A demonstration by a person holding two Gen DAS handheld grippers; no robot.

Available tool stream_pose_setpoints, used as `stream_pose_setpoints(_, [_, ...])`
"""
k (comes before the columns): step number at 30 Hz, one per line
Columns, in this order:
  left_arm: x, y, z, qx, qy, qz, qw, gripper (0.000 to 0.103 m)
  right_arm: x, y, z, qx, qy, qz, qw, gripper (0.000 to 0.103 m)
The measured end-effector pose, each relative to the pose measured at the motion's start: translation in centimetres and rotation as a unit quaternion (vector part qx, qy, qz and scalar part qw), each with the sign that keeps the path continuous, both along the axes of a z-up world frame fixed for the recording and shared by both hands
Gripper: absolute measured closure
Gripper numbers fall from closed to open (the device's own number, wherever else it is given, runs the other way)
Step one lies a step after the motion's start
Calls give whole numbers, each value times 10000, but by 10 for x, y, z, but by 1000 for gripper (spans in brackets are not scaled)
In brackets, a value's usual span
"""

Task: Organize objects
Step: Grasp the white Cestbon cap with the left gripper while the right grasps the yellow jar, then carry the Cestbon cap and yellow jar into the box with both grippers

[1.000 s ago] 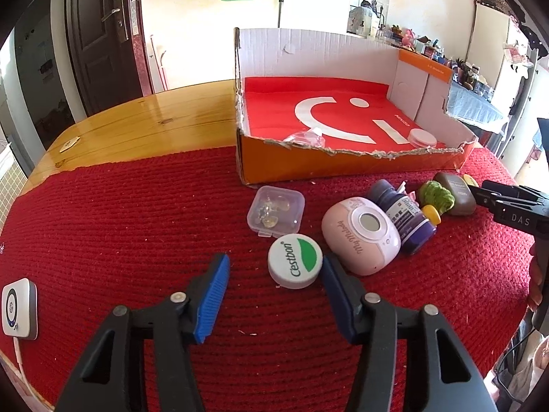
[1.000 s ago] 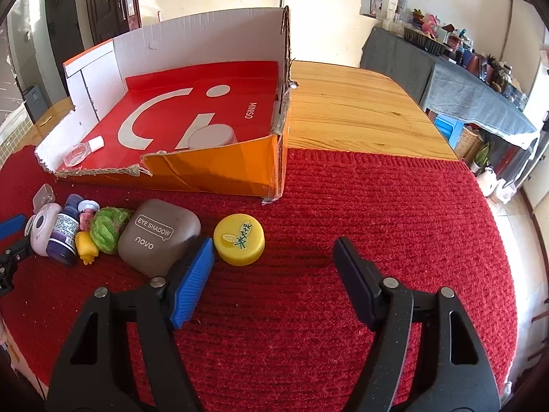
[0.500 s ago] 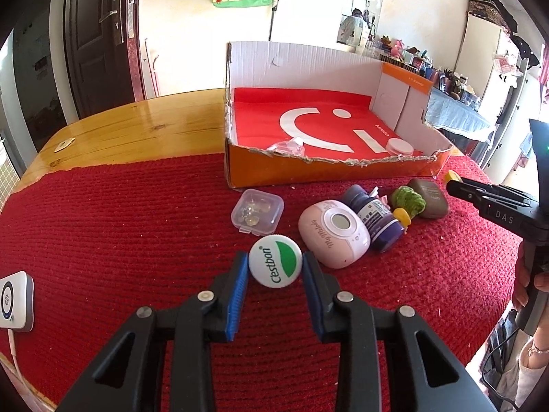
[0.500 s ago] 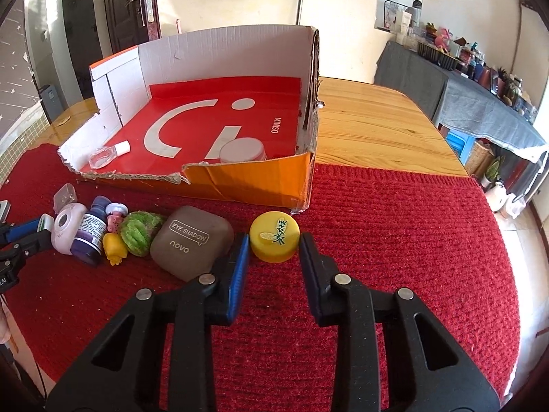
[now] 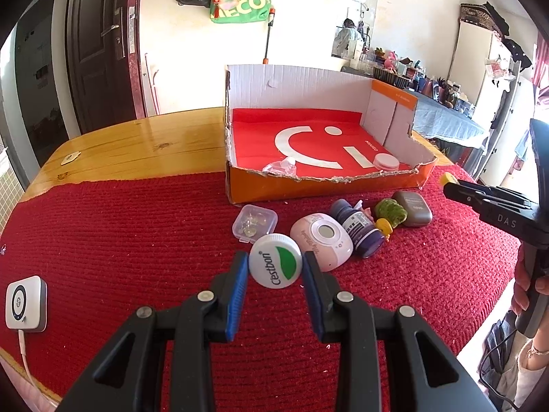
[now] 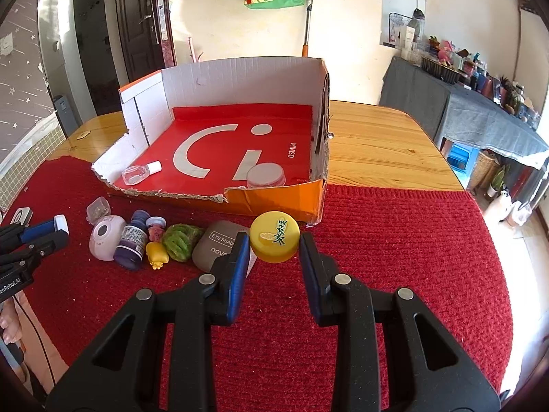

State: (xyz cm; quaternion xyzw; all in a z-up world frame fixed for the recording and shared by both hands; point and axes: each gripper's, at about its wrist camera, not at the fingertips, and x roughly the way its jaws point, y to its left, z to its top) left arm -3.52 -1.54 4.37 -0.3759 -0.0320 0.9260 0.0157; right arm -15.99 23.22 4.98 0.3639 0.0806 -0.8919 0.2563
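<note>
My left gripper (image 5: 275, 263) is shut on a white and green Cestbon jar (image 5: 276, 265) and holds it above the red mat. My right gripper (image 6: 273, 242) is shut on a yellow round jar (image 6: 274, 236), lifted in front of the box's orange front wall. The open cardboard box (image 5: 322, 185) (image 6: 274, 202) with a red floor holds a small clear bottle (image 6: 140, 173) and a white round jar (image 6: 266, 175). The right gripper also shows at the right of the left wrist view (image 5: 449, 182).
On the red mat (image 5: 120, 240) lie a clear case (image 5: 254, 223), a pink device (image 5: 320, 240), a purple bottle (image 5: 358, 228), a yellow toy (image 6: 157, 255), a green fuzzy thing (image 5: 390, 210) and a brown eye-shadow case (image 6: 219, 245). A white charger (image 5: 25, 304) lies at the left edge.
Both grippers closed on their jars, then lifted them off the mat. The view of each has risen and pulled back from the table.
</note>
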Motion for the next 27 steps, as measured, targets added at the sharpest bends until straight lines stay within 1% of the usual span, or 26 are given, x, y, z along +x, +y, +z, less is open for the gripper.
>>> stream_pose_setpoints(8, [2, 1, 3, -8, 50, 38, 10000, 70, 5, -1, 2, -34, 10, 34, 10000, 75])
stream_pose_setpoints(10, [-1, 3, 7, -6, 75, -14, 10000, 70, 6, -2, 4, -23, 55, 52, 10000, 75])
stream_pose_setpoints(15, [-17, 11, 23, 19, 111, -301, 9995, 70, 6, -10, 14, -22, 159, 167, 9997, 75])
stream_pose_setpoints(19, [-38, 21, 32, -58, 54, -601, 9982, 70, 4, -19, 23, -48, 217, 366, 9991, 75])
stream_pose_setpoints(23, [-59, 29, 37, -136, -104, -806, 9966, 70, -7, -29, 24, -123, 29, 629, 9979, 75])
stream_pose_setpoints(27, [-82, 39, 35, -244, -343, -1092, 9931, 70, -18, -40, 25, -58, -34, 834, 9965, 75])
